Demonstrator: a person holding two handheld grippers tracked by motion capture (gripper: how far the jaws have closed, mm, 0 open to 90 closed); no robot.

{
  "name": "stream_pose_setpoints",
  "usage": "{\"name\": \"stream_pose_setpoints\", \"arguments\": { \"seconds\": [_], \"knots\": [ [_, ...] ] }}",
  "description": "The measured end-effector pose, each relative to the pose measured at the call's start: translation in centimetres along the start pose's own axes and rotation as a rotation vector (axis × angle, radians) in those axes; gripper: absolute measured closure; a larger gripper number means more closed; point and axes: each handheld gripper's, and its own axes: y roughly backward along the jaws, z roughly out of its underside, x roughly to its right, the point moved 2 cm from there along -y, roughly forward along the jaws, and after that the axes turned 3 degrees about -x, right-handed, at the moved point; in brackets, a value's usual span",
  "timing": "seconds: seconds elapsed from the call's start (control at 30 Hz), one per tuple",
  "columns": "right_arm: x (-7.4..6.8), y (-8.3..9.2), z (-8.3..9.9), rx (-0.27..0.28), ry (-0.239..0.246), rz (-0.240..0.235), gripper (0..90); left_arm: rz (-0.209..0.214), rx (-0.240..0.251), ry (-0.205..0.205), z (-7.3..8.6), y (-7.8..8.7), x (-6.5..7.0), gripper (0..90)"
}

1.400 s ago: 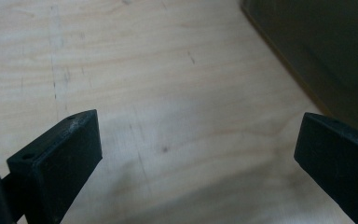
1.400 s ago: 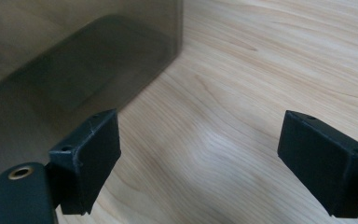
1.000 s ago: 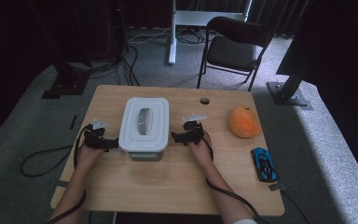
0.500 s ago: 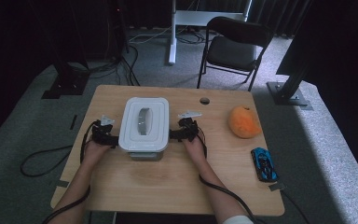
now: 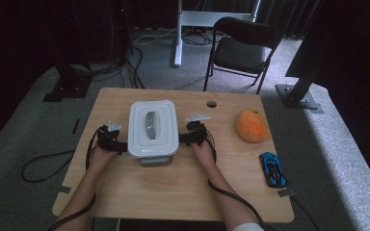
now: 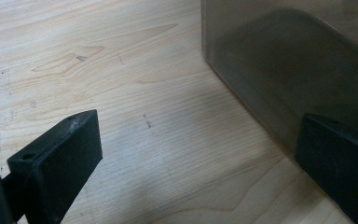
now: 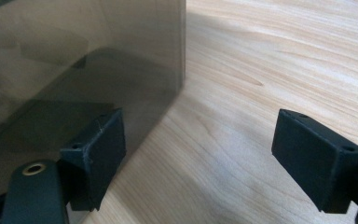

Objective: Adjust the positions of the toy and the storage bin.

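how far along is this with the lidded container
Early. Done: both tools flank the lidded container, left tool and right tool. In hand: jaws stand open by its walls, nothing gripped; the right's have just been closing. Left: the lid is still on, container unlifted.

Pale matt wooden table (image 5: 183, 187), smooth translucent plastic container (image 5: 152, 126)

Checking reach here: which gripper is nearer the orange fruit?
Right. The right gripper sits at the container's right side, toward the orange fruit; the left gripper is beyond the container.
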Motion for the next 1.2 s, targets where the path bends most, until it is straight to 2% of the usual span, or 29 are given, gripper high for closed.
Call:
{"name": "stream_pose_setpoints", "arguments": {
  "seconds": [0.13, 0.27, 0.4, 0.6, 0.7, 0.83, 0.97, 1.2],
  "knots": [
    [0.3, 0.2, 0.1, -0.006, 0.007, 0.004, 17.7, 0.011, -0.005, -0.020, -0.2, 0.0, 0.7, 1.3],
    [0.9, 0.5, 0.3, -0.010, 0.001, 0.003, 18.9, 0.036, -0.008, -0.024, -0.4, -0.2, 1.3, 1.3],
    [1.3, 0.9, 0.6, -0.001, 0.003, -0.006, 19.4, 0.028, -0.011, -0.047, -0.7, -0.3, 1.9, 1.3],
    [2.1, 1.4, 1.0, 0.002, -0.012, -0.024, 20.4, 0.037, -0.006, -0.045, -1.0, -0.6, 2.6, 1.3],
    [2.2, 1.7, 1.2, -0.002, -0.004, -0.030, 21.2, 0.026, 0.000, -0.050, -1.1, -0.6, 3.0, 1.3],
    [2.5, 2.3, 1.3, -0.009, 0.006, -0.029, 21.6, 0.044, 0.004, -0.041, -1.1, -0.6, 3.5, 1.3],
    [2.8, 2.9, 1.6, -0.011, 0.016, -0.030, 22.0, 0.048, 0.009, -0.057, -1.3, -0.5, 4.4, 1.3],
    [3.6, 3.9, 2.4, 0.005, -0.012, -0.043, 22.4, 0.069, 0.024, -0.054, -1.6, -0.9, 5.7, 1.3]
  ]
}}
